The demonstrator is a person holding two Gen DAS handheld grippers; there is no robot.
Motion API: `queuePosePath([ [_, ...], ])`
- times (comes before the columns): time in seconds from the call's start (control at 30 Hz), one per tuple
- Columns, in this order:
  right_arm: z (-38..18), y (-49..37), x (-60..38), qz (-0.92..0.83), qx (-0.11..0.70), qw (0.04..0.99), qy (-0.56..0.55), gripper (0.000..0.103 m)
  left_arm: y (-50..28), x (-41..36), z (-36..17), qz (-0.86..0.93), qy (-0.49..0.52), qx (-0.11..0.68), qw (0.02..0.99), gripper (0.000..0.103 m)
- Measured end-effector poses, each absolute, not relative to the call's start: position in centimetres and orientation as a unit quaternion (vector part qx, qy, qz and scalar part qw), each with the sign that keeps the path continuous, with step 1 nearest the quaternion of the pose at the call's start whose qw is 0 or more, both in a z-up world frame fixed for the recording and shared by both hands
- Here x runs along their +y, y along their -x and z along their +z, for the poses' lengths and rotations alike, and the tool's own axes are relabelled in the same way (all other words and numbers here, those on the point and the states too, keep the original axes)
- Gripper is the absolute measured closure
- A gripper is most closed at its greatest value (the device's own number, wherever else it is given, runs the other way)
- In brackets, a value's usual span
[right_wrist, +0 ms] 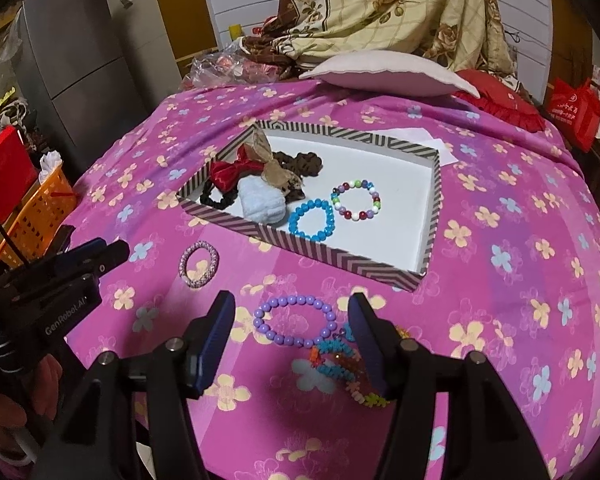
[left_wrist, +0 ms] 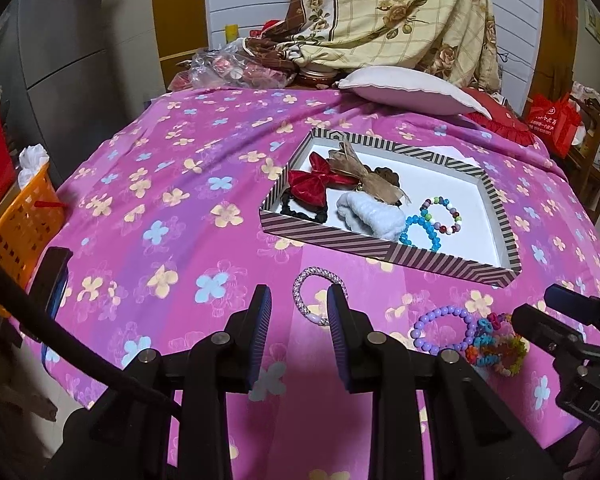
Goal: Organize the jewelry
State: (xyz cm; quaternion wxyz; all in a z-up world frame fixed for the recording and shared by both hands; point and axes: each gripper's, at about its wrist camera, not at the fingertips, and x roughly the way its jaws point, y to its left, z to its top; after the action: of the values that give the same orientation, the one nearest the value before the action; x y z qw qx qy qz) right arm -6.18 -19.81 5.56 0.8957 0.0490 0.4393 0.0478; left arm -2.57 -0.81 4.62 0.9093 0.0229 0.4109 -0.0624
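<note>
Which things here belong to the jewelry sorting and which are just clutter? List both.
Job: striped box; blue bracelet and mixed-bead bracelet inside it; pink bracelet, purple bracelet and multicolour bracelet on the cloth.

Clutter: pillow, blanket, orange basket, red bag.

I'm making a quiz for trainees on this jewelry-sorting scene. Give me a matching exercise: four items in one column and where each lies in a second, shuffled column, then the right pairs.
Items:
1. blue bead bracelet
2. purple bead bracelet
3. pink-white woven bracelet
4. red bow

Places:
A. on the bedspread, ahead of the left gripper
B. in the striped box, beside the multicoloured bead bracelet
C. in the box, at its crowded far-left end
D. on the bedspread, ahead of the right gripper

Pairs: 1-B, 2-D, 3-A, 4-C
</note>
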Motion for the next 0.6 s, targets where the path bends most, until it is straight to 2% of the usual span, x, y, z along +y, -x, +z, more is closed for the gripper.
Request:
queuePosePath([
  [0.6, 5.03, 6.28, -19.58, 0.050, 0.444, 0.893, -0.047, 0.041, 2.85, -0.68, 4.37, -0.061, -0.023, 0.413, 0.909, 0.062],
])
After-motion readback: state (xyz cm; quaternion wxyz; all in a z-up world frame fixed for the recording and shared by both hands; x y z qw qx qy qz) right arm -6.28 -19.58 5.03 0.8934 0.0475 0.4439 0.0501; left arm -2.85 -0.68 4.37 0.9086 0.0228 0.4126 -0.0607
